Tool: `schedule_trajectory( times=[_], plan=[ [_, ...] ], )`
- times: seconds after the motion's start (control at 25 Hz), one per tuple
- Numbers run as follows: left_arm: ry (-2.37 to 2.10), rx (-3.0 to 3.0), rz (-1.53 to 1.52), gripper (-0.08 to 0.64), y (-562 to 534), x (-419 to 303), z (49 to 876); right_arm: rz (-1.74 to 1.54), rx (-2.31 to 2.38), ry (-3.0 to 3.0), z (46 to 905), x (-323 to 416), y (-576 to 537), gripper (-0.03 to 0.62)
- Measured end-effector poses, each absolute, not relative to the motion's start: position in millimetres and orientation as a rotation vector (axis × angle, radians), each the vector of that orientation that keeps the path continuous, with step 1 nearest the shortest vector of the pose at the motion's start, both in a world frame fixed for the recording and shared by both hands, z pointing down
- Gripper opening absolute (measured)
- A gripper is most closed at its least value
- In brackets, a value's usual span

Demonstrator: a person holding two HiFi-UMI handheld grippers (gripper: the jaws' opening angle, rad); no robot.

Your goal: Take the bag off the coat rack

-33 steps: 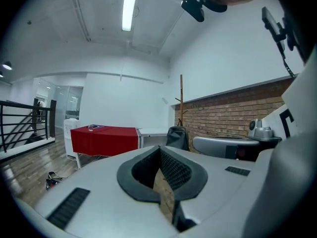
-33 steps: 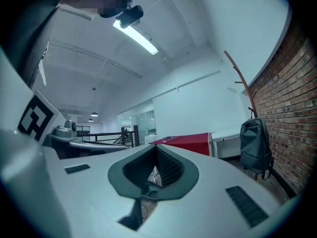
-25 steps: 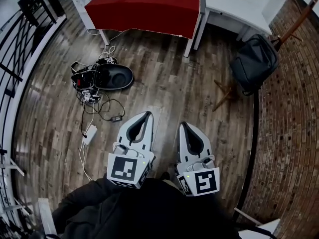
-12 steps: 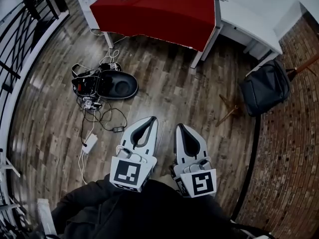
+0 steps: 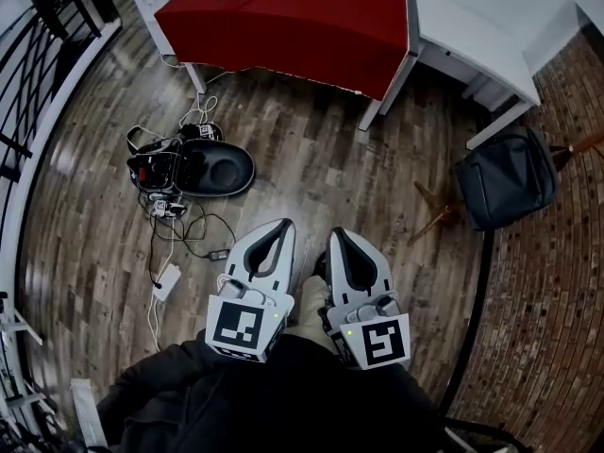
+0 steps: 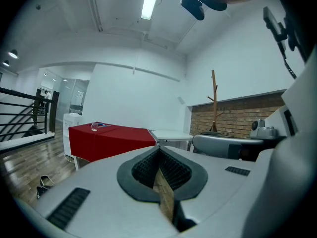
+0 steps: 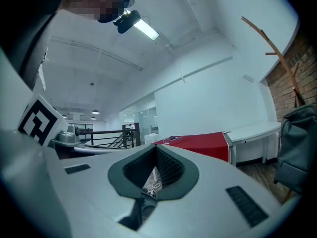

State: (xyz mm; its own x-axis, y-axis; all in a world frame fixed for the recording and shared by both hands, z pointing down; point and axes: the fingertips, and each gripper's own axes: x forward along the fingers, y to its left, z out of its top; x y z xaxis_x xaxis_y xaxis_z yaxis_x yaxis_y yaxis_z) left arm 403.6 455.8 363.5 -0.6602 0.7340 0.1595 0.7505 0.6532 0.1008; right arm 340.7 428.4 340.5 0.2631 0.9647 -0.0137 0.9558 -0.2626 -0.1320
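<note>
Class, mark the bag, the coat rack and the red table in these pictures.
bag (image 5: 505,177): head view, middle of its front panel.
coat rack (image 6: 214,105): left gripper view, its upright pole.
red table (image 5: 302,17): head view, its red top.

No word, number, brand or label can be read anywhere in these views. The only printed signs are the black-and-white square markers (image 5: 238,324) on the cubes (image 5: 377,342) of the left gripper (image 5: 279,226) and the right gripper (image 5: 338,236), and these are coded block patterns, not letters or digits. One such marker also shows at the left edge of the right gripper view, equally without legible writing
</note>
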Motion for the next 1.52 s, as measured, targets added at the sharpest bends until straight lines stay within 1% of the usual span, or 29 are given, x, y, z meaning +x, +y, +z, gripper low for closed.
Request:
schedule_trajectory(
  times=[0.44,0.68,0.84,1.04,1.28,1.52],
  plan=[
    [-2.686,-1.260,-0.243,0.009,586,280,368,0.178,-2.421,-1.759,350,224,563,0.006],
    [-2.751,-1.169,-0.224,0.009,631,202,356,0.168,-2.385,-1.790,349,152,609,0.006],
    [-2.758,-1.151,-0.186,0.009,659,178,344,0.216,-2.367,-1.841,339,125,634,0.006],
    [-2.784,-1.097,-0.202,0.009,693,148,351,0.210,-2.324,-1.897,347,94,667,0.006],
    [-2.826,-1.014,-0.233,0.009,762,131,363,0.223,-2.273,-1.965,350,80,734,0.006],
    [-2.879,-0.918,-0.253,0.009,850,115,357,0.219,-2.204,-2.069,341,71,812,0.006]
  ],
)
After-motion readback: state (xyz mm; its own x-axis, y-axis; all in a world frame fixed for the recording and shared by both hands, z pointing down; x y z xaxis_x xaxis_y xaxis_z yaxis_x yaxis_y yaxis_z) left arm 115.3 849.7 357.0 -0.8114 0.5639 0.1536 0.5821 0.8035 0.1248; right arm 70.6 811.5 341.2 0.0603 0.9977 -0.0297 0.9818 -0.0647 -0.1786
